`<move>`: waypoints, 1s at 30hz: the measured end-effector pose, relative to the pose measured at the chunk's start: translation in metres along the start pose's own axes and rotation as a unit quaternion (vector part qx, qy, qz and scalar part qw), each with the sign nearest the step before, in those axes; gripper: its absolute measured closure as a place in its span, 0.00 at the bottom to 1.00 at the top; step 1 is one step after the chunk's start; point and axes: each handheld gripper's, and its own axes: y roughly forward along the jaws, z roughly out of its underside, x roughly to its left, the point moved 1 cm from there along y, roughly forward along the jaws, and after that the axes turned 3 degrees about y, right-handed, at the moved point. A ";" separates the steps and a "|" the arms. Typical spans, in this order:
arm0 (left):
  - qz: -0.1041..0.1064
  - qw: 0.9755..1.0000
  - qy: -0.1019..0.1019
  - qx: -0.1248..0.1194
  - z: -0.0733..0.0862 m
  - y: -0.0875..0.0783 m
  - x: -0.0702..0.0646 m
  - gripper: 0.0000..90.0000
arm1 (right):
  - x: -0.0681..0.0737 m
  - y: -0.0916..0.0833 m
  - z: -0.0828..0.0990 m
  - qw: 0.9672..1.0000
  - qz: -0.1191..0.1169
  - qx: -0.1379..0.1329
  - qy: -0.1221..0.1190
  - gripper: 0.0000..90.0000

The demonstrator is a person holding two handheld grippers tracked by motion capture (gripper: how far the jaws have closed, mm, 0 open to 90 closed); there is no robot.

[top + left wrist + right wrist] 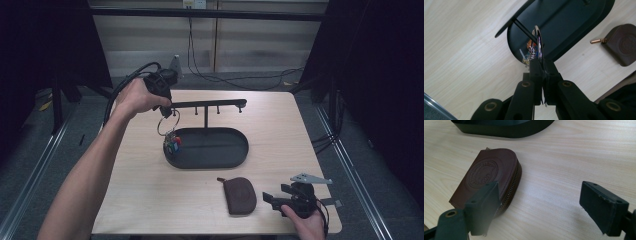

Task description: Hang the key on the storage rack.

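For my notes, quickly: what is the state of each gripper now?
Left gripper: closed on the key ring.
Right gripper: open, holding nothing.

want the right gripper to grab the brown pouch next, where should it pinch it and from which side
Judging by its pose, pinch the brown pouch across its two flat faces at the rounded, zipped edge, coming in low from the right gripper side. It lies flat on the table, so that raised curved edge is probably the easiest part the open jaws can straddle.

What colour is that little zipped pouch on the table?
Dark brown pouch, with an embossed round emblem; clearest in the right gripper view.
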 end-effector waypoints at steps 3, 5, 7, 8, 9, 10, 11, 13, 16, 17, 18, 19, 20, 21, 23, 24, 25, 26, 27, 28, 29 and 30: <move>-0.021 1.000 0.001 -0.005 -0.002 0.000 0.005 0.97 | 0.000 0.000 0.000 1.000 -0.001 0.001 0.000 0.18; -0.023 1.000 -0.008 -0.009 -0.002 0.001 0.008 0.98 | 0.000 0.000 0.000 1.000 0.000 0.001 -0.001 0.18; -0.018 1.000 -0.006 -0.011 -0.002 0.003 0.009 0.97 | 0.000 0.000 0.000 1.000 0.001 0.002 -0.001 0.18; -0.018 1.000 -0.011 -0.011 -0.003 0.003 0.009 0.97 | 0.000 0.000 0.000 1.000 0.000 0.001 -0.001 0.18; -0.019 1.000 -0.012 -0.011 -0.003 0.003 0.009 0.97 | 0.000 0.000 0.000 1.000 0.000 0.001 -0.001 0.18; -0.023 1.000 -0.010 -0.010 -0.004 0.004 0.009 0.97 | 0.000 0.000 0.000 1.000 0.000 0.001 0.000 0.18; -0.024 1.000 -0.006 -0.009 -0.004 0.004 0.010 0.97 | 0.000 0.000 0.000 1.000 -0.001 0.001 0.000 0.18; -0.033 0.999 -0.011 -0.012 -0.005 0.007 0.010 0.97 | 0.000 0.000 0.000 1.000 -0.001 0.000 -0.001 0.18; -0.040 0.999 -0.025 -0.007 -0.006 0.009 0.010 0.95 | 0.000 0.000 0.000 1.000 -0.001 0.000 -0.002 0.18; -0.040 0.999 -0.021 -0.006 -0.006 0.009 0.011 0.94 | 0.000 0.000 0.000 1.000 0.000 0.000 -0.001 0.18; -0.038 0.999 -0.020 -0.005 -0.006 0.010 0.011 0.94 | 0.000 0.000 0.000 1.000 0.000 0.000 -0.001 0.18; -0.035 0.999 -0.024 -0.007 -0.005 0.010 0.011 0.95 | 0.000 -0.001 0.000 1.000 0.001 -0.001 -0.001 0.18; -0.035 0.999 -0.025 -0.009 -0.005 0.011 0.011 0.94 | 0.000 -0.001 0.000 1.000 0.001 -0.001 -0.001 0.18; -0.035 0.999 -0.023 -0.006 -0.005 0.011 0.012 0.94 | 0.000 -0.001 0.000 1.000 0.001 -0.001 -0.001 0.18; -0.031 0.999 -0.030 -0.008 -0.003 0.014 0.012 0.93 | 0.001 0.000 0.000 1.000 0.000 0.000 -0.003 0.18; -0.034 0.999 -0.027 -0.008 -0.003 0.014 0.013 0.92 | 0.001 0.000 0.000 1.000 0.001 -0.001 -0.004 0.18; -0.034 0.999 -0.027 -0.006 -0.003 0.014 0.013 0.92 | 0.001 0.000 0.000 1.000 0.001 -0.001 -0.004 0.18; -0.039 0.999 -0.037 -0.007 -0.002 0.015 0.014 0.91 | 0.001 0.000 0.000 1.000 0.001 -0.001 -0.003 0.18; -0.040 0.998 -0.041 -0.006 -0.002 0.015 0.014 0.90 | 0.001 0.000 0.000 1.000 0.001 -0.001 -0.003 0.18; -0.038 0.999 -0.039 -0.006 -0.002 0.015 0.014 0.90 | 0.001 0.000 0.000 1.000 0.002 -0.001 -0.002 0.18; -0.034 0.999 -0.038 -0.007 -0.001 0.015 0.014 0.89 | 0.001 0.000 0.000 1.000 0.002 0.000 -0.003 0.18; -0.031 0.999 -0.037 -0.009 -0.001 0.015 0.015 0.88 | 0.001 0.000 0.000 1.000 0.003 0.000 -0.003 0.18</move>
